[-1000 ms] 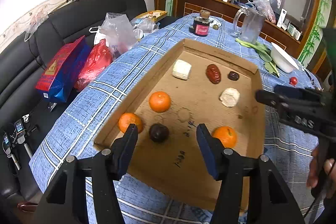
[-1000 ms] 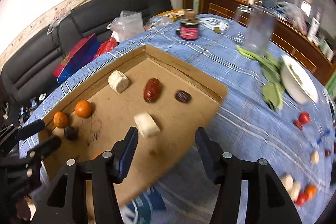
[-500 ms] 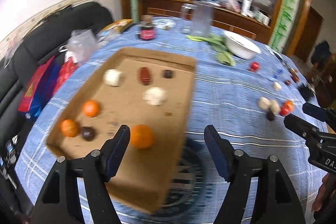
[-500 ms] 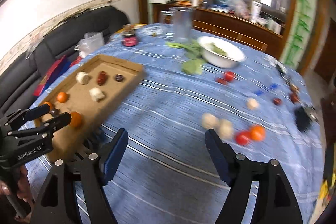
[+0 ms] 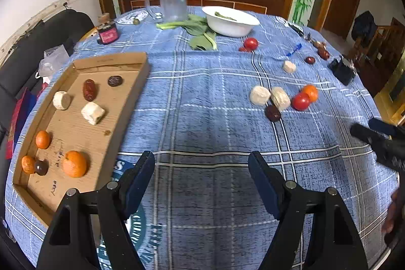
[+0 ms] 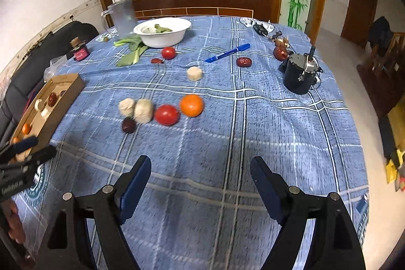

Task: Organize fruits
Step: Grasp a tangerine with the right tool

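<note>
Left claw has just been opening, nothing between its jaws, above the blue plaid cloth-covered counter; the shallow brown cardboard tray of round fruits lies left.

Right claw, likewise just opening and empty, faces a glossy orange, smooth red tomato and rough pale chunks ahead.

A blue tablecloth with white and dark plaid lines covers the table. On it lie an orange mandarin, a red tomato and a blue pen. The cardboard tray is plain brown, the bowl white.
</note>
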